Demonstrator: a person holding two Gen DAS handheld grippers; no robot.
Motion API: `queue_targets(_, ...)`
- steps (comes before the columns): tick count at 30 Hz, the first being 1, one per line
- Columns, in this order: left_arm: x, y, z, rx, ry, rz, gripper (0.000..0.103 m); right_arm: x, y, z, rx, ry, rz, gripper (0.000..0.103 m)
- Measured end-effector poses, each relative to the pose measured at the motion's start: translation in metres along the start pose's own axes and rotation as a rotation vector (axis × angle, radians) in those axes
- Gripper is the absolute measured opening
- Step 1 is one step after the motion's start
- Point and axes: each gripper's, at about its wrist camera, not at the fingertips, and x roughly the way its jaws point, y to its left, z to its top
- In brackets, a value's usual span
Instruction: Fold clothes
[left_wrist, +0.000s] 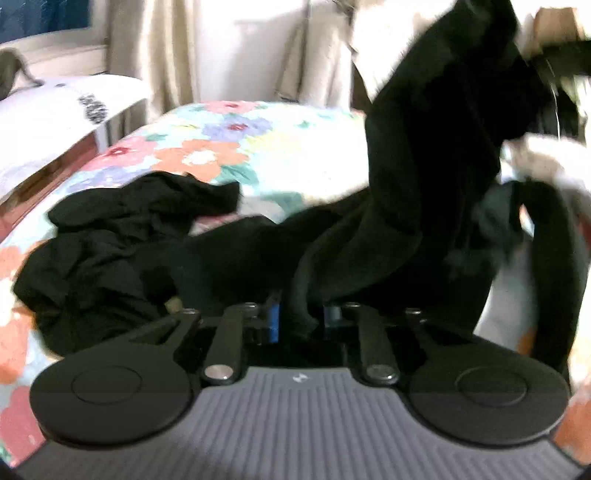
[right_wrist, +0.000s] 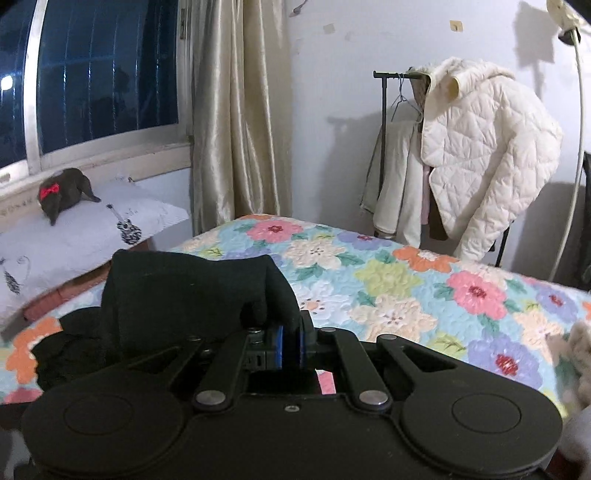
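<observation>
Barely begun: left gripper (left_wrist: 299, 317) and right gripper (right_wrist: 291, 350) each pinch the black garment (left_wrist: 424, 184), lifted unfolded; black heap (left_wrist: 110, 251) waits lower left on the floral quilt (right_wrist: 388, 288).

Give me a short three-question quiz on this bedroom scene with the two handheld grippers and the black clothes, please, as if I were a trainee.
1. True or false: the right gripper is open and holds nothing.
2. What is the left gripper closed on? A) the white quilted jacket B) the black garment C) the pillow
3. Fill in: a second, crumpled black garment lies on the ____ bedspread.

Key
1. False: it is shut on a fold of black fabric.
2. B: the cloth rises from its jaws, lifted off the bed.
3. Floral.
</observation>
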Motion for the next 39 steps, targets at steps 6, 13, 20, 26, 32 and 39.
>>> queue_targets(6,-0.072,0.043,0.020,-0.154,-0.187,0.071,0.015,-0.040,-0.003,-0.002,0.097,-0.035,0.110,0.007)
queue_targets(13,-0.099,0.075,0.067,-0.253,-0.210,0.056,0.015,-0.078,0.010,0.013,0.130,-0.048,0.242,0.007)
queue_targets(20,0.008,0.123,0.069,-0.490,-0.029,0.173,0.043,0.055,-0.033,0.043,0.232,0.122,0.224,0.008)
queue_targets(26,-0.007,0.102,0.047,-0.370,-0.046,0.232,0.057,0.133,-0.040,0.015,0.208,0.129,-0.004,0.022)
queue_targets(32,-0.002,0.047,0.033,-0.167,0.067,0.084,0.062,0.050,-0.024,-0.030,0.123,0.133,0.069,0.037)
queue_targets(39,0.018,-0.039,0.003,0.168,0.076,-0.003,0.069,-0.063,-0.004,-0.113,-0.006,0.140,0.128,0.061)
